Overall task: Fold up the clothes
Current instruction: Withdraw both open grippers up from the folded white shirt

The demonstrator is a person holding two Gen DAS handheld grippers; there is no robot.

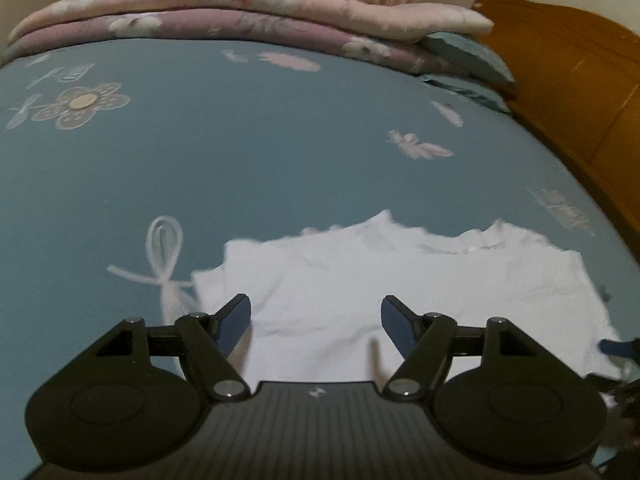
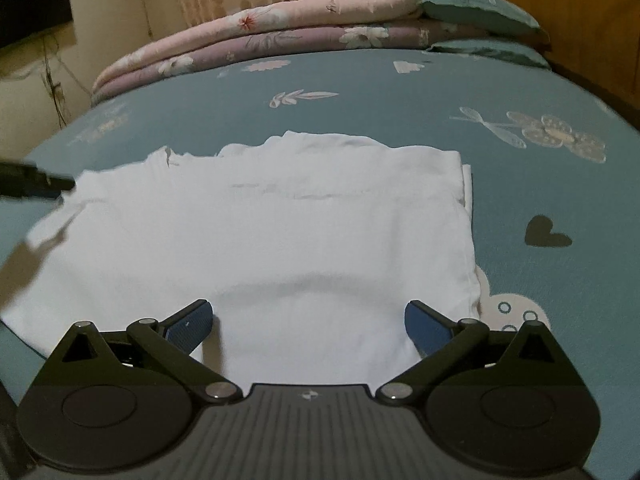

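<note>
right wrist view shows the white garment (image 2: pixel 272 240) lying flat on the bed (image 2: pixel 360 92), already folded into a rough rectangle, with a clean doubled edge on its right side and a ragged, uneven far edge; its left corner lifts a little where a loose flap sticks out. the right gripper (image 2: pixel 308 324) hangs over the near edge with its jaws wide apart and nothing between them, the blue pads clear of the cloth. in the left wrist view the left gripper (image 1: pixel 316 324) hovers over the near left part of the same white garment (image 1: pixel 400 288), its jaws fairly wide and empty too; its dark tip also pokes in at the left edge of the right wrist view. both seem to be lining up for the next fold, so the job looks partly done. to do it well, each set of jaws should come down on a near corner and pinch all the layers together, not just the top one, then carry the edge over evenly so the far edges meet square. the loose left flap could slip out and spoil the shape, so it wants tucking in first. beyond the garment the blue flowered sheet is bare, with folded quilts (image 2: pixel 256 28) and pillows (image 2: pixel 480 10) stacked at the far side, and a wooden headboard (image 1: pixel 580 60) to the right.
</note>
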